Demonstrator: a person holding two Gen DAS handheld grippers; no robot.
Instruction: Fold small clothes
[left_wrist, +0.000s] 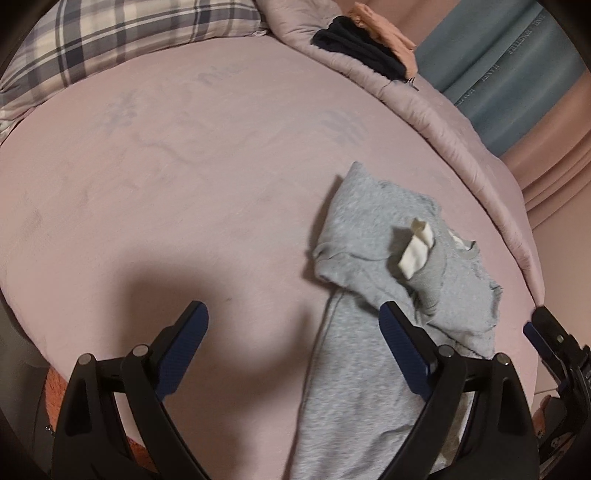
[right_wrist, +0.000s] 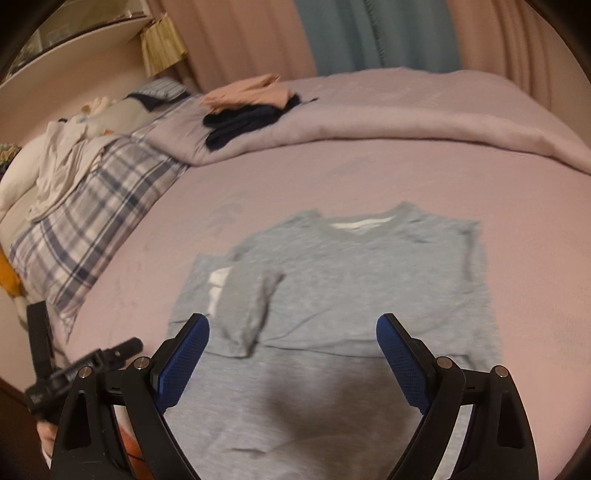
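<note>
A small grey T-shirt (right_wrist: 354, 288) lies on the pink bed sheet (right_wrist: 535, 258), collar away from me, with its left sleeve folded inward over the body. In the left wrist view the shirt (left_wrist: 373, 369) lies at the right, with a white label (left_wrist: 415, 247) sticking up. My left gripper (left_wrist: 293, 328) is open and empty just above the sheet, its right finger over the shirt's edge. My right gripper (right_wrist: 293, 339) is open and empty above the shirt's lower half. The right gripper's tip (left_wrist: 543, 332) shows at the far right of the left wrist view.
Folded dark and peach clothes (right_wrist: 251, 107) lie on the rolled pink quilt (right_wrist: 406, 122) at the back. A plaid pillow (right_wrist: 96, 206) lies at the left, with white laundry (right_wrist: 59, 162) on it. Curtains hang behind the bed.
</note>
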